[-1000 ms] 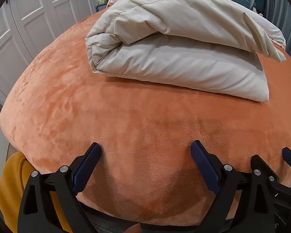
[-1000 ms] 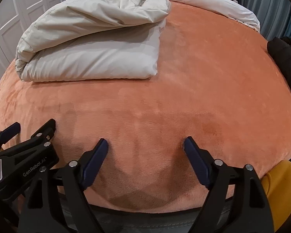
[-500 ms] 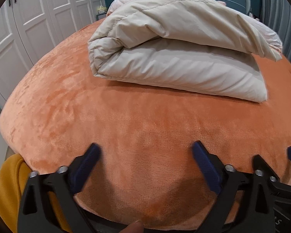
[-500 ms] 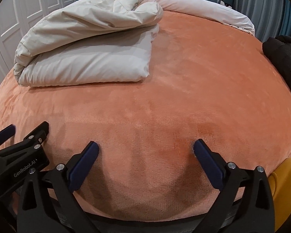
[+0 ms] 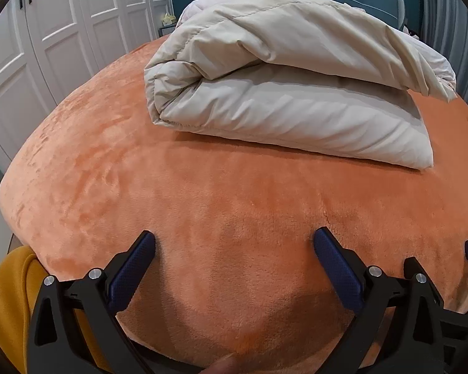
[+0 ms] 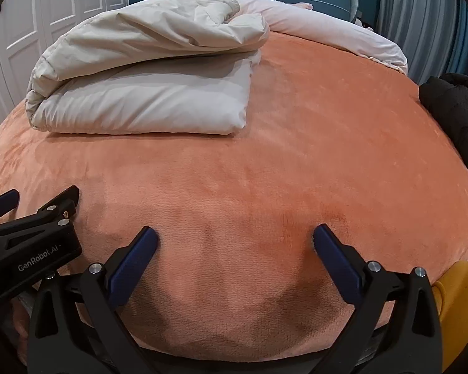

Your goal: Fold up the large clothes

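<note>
Left gripper: the left gripper (image 5: 234,249) is hovering low over the near edge of the bed, its jaws spread wide and gripping nothing; only orange plush is showing between the blue pads (image 5: 131,268).

Right gripper: the right gripper (image 6: 235,243) is sitting just to the right of the left one, likewise gaping wide and carrying nothing.

Garment: the cream padded garment (image 5: 284,93) is lying well ahead of both tools, ahead and slightly right of the left gripper, ahead and to the left of the right one. It is looking folded over on itself, a puffy upper layer resting on a flatter lower one.

Bed cover: the orange plush cover (image 6: 312,162) is filling all the space between the tools and the garment.

Other items: a black garment (image 6: 452,118) is lying far right of the right gripper, and white bedding (image 6: 327,31) is bunched beyond the cream one.

Risk, springing open: the upper layer is bulging and overhanging at its right end, so the padding is likely pushing back; left unpressed, the fold may be opening again.

Risk, wrong grab: jaws closing low may be pinching the plush cover along with the garment's edge, dragging the cover.

Risk, partial grip: taking only the top layer may be peeling the fold apart rather than moving the whole bundle.
</note>
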`<state>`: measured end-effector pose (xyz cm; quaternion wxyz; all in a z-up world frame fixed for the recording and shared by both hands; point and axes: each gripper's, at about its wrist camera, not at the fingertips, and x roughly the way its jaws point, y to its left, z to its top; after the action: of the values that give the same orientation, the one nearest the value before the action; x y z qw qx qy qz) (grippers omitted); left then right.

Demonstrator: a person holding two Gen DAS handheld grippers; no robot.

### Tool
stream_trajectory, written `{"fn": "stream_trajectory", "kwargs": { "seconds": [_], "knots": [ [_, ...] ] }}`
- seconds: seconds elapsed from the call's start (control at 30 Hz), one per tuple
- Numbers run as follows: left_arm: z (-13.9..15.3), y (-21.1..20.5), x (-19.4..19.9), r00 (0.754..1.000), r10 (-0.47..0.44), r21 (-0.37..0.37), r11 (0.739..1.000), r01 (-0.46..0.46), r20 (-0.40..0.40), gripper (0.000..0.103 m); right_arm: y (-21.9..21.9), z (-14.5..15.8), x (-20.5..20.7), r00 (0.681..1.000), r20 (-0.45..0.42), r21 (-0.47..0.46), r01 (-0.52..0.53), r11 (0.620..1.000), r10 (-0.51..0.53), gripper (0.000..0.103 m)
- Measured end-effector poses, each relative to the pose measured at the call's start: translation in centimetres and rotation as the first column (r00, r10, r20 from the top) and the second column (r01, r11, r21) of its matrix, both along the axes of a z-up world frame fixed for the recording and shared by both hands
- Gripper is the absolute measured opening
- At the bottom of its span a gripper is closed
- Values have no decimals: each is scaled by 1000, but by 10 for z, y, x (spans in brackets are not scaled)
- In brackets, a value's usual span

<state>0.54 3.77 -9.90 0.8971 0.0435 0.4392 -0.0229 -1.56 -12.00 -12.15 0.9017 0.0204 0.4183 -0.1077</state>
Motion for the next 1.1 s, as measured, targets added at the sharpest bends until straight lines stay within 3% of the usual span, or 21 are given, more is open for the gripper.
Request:
{"fn": "stream_trajectory", "kwargs": {
  "seconds": [0.37, 1.1],
  "knots": [
    [-1, 4, -3, 999, 11, -41, 999, -10, 39, 98, -6, 0, 2, 1000, 7, 9, -1, 1000, 1, 98],
    [-1, 5, -3, 999, 12, -47, 999, -10, 37, 98, -4, 0, 0, 1000, 11, 16, 2, 1000, -2, 98]
  ]
}}
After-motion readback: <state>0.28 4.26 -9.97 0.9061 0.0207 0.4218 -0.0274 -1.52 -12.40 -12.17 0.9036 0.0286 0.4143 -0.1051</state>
